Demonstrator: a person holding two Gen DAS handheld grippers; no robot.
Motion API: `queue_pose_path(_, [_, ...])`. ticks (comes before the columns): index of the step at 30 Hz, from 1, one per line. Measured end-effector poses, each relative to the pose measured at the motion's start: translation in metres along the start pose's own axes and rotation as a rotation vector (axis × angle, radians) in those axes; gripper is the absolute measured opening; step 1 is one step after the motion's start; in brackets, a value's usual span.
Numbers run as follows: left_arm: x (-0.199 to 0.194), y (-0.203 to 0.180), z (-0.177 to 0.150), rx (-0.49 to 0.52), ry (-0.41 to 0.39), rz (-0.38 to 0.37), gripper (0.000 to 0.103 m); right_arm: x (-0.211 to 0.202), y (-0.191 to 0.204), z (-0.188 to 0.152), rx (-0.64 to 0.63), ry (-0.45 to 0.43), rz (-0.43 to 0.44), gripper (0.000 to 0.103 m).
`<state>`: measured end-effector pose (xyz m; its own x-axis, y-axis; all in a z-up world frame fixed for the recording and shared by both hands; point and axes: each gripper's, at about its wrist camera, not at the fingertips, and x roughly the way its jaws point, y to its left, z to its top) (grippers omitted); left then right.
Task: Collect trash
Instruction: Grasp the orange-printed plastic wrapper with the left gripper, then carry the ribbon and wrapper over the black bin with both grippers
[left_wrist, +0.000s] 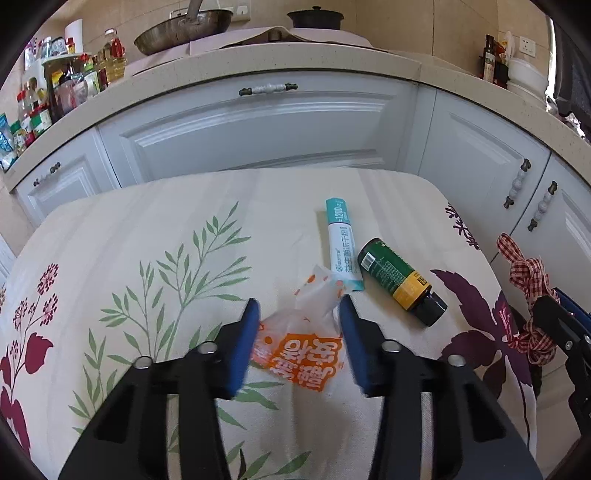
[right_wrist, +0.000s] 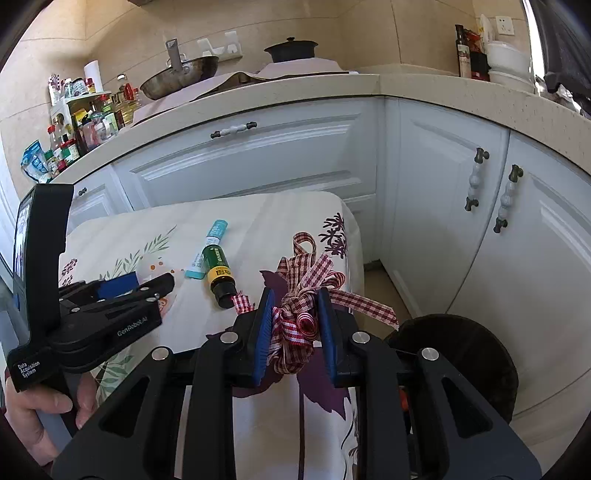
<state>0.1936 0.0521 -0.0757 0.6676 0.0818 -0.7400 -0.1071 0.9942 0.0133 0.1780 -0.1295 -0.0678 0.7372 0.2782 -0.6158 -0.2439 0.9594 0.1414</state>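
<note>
A crumpled orange-and-white plastic wrapper (left_wrist: 303, 354) lies on the flowered tablecloth (left_wrist: 147, 229), between the blue pads of my left gripper (left_wrist: 299, 302). Both pads touch its sides, and its white end bunches up at the fingertips. Just beyond it lie a teal-and-white tube-shaped box (left_wrist: 341, 243) and a green bottle (left_wrist: 399, 280) with a yellow band and black cap, on its side. My right gripper (right_wrist: 295, 295) is shut on a bundle of red-and-white checked ribbon (right_wrist: 299, 317), held over the table's right edge. The left gripper (right_wrist: 122, 295) shows at the left of the right wrist view.
White cabinets (left_wrist: 258, 125) stand right behind the table, under a counter with a wok (left_wrist: 184, 27), a black pot (left_wrist: 316, 18) and several bottles (left_wrist: 70, 81). A dark round object (right_wrist: 465, 362) sits low, right of the table. A hand (right_wrist: 37, 410) holds the left gripper's handle.
</note>
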Motion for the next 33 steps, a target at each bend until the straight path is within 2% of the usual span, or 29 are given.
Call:
queue_pose_path(5, [-0.003,-0.002,-0.002,0.016,-0.013,-0.011,0.028,-0.001,0.001,0.000,-0.001,-0.004,-0.001,0.023])
queue_pose_path(9, [-0.006,-0.003,-0.004,0.024,-0.020,-0.016,0.023,-0.002,0.002,-0.001,0.000,-0.005,0.001,0.023])
queue_pose_path(17, [-0.018,0.003,-0.006,0.004,-0.034,-0.028,0.022,-0.013,0.005,-0.002,-0.006,-0.025,0.008,0.023])
queue_pose_path(24, [-0.046,0.004,-0.007,-0.001,-0.079,-0.044,0.022,-0.032,0.001,-0.005,-0.001,-0.051,-0.007,0.023])
queue_pose_path(33, [-0.083,-0.013,-0.011,0.022,-0.132,-0.090,0.022,-0.069,-0.015,-0.013,0.015,-0.087,-0.058,0.023])
